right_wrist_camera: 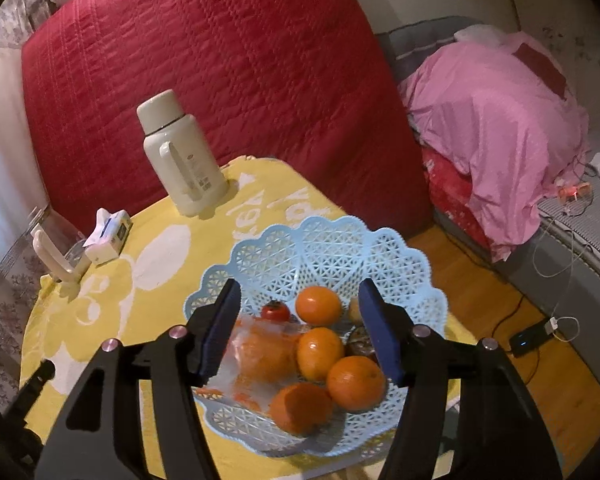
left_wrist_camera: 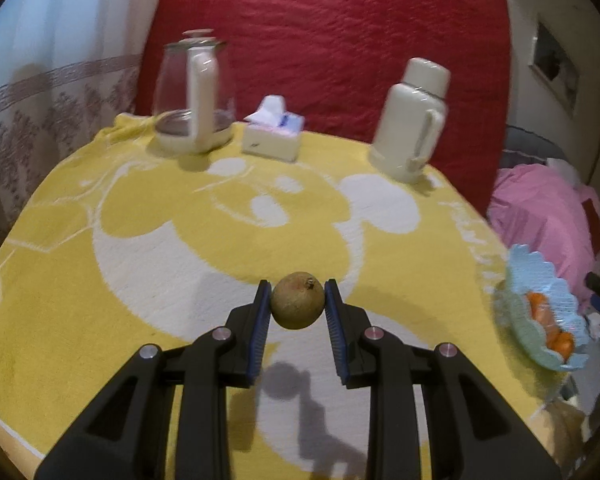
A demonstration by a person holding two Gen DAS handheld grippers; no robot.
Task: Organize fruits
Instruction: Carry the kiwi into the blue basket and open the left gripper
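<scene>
**Li:** Left wrist view first. What does the left gripper (left_wrist_camera: 297,304) hold?

**Ana:** Its blue pads pinch a small round brownish-green fruit (left_wrist_camera: 297,300) from both sides. The fruit is lifted above the yellow tablecloth (left_wrist_camera: 100,300); its shadow falls on the cloth below.

**Li:** And behind it?

**Ana:** At the far edge stand a glass kettle (left_wrist_camera: 194,96) with a white handle, a tissue box (left_wrist_camera: 273,132) just beside it, and a cream thermos (left_wrist_camera: 414,120) well apart to the right. The blue lattice basket (left_wrist_camera: 540,280) sits at the right edge of the table.

**Li:** Now the right wrist view?

**Ana:** The right gripper (right_wrist_camera: 300,320) hangs over the same basket, with its jaws spread and nothing between the pads. Inside lie several oranges (right_wrist_camera: 318,305), a small red fruit (right_wrist_camera: 275,311) and one orange in a clear plastic wrap (right_wrist_camera: 260,354). A dark fruit is half hidden behind the right finger; I cannot tell which kind.
</scene>
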